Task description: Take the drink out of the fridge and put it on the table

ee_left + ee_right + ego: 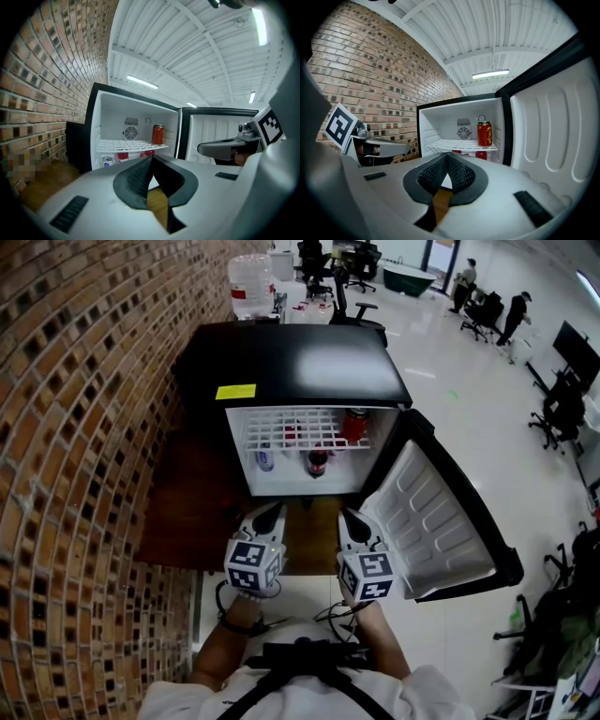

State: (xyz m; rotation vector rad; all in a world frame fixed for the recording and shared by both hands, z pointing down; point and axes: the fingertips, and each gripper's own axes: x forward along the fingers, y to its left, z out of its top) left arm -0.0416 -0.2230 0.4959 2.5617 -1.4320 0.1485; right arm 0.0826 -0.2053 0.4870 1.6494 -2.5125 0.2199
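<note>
Open fridge [292, 367] on a wooden desk [187, 517], brick wall [75, 427] beside, maybe a cola bottle [318, 463] inside. Left claw [271, 512], right claw [348, 516]: both pinched together, empty.

Glossy black fridge [300, 362], white wire shelf [300, 432], rough brick wall [84, 427], matt wooden table [187, 512]

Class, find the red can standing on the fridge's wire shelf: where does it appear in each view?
Head view: red can above centre, at the shelf's right end.
Left gripper view: red can near centre.
Right gripper view: red can right of centre.
Shared landmark: wire shelf under it.
</note>
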